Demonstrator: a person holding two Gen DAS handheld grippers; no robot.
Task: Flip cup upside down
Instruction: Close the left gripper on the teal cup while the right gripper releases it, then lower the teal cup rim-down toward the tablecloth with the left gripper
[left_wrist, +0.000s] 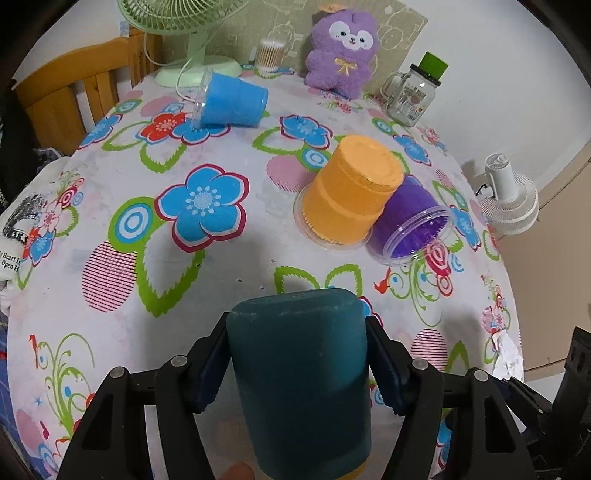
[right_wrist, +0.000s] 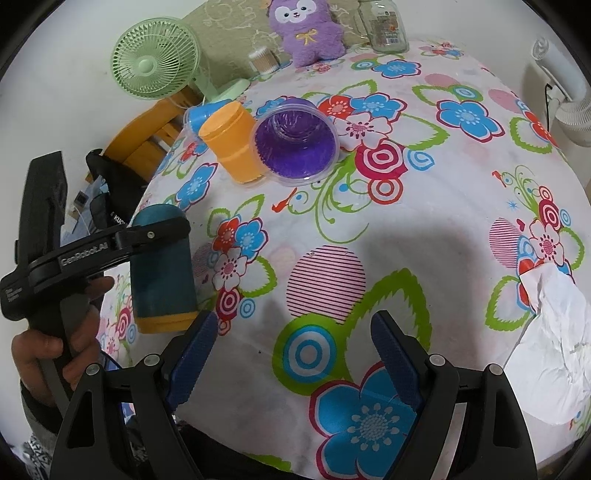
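Clamping from both sides, the left gripper (left_wrist: 297, 354) is holding a teal cup (left_wrist: 301, 380) between its blue pads (left_wrist: 210, 369), with the jaws closed down to the cup's width. In the right wrist view the same cup (right_wrist: 162, 266) is standing nearly upright in the air near the table's left edge, its long axis running vertically with a slight tilt; the closed teal end is pointing up and the orange band at its other end is facing down toward the floral tablecloth (right_wrist: 424, 229). One black finger (right_wrist: 155, 232) of the left gripper is crossing the cup's upper part, and the person's left hand (right_wrist: 55, 347) is wrapping the handle below. The right gripper (right_wrist: 293, 354) is hanging over the cloth with its jaws spread wide and nothing between them, the teal cup lying just beyond its left finger. Farther back, an orange cup (left_wrist: 349, 190) is sitting mouth-down, touching a purple cup (left_wrist: 412, 221) lying on its side with its open mouth facing the right gripper. A blue cup (left_wrist: 232, 101) is lying on its side near a green fan (left_wrist: 184, 33), with a purple plush toy (left_wrist: 341, 51) and a glass jar (left_wrist: 412, 96) along the back edge.
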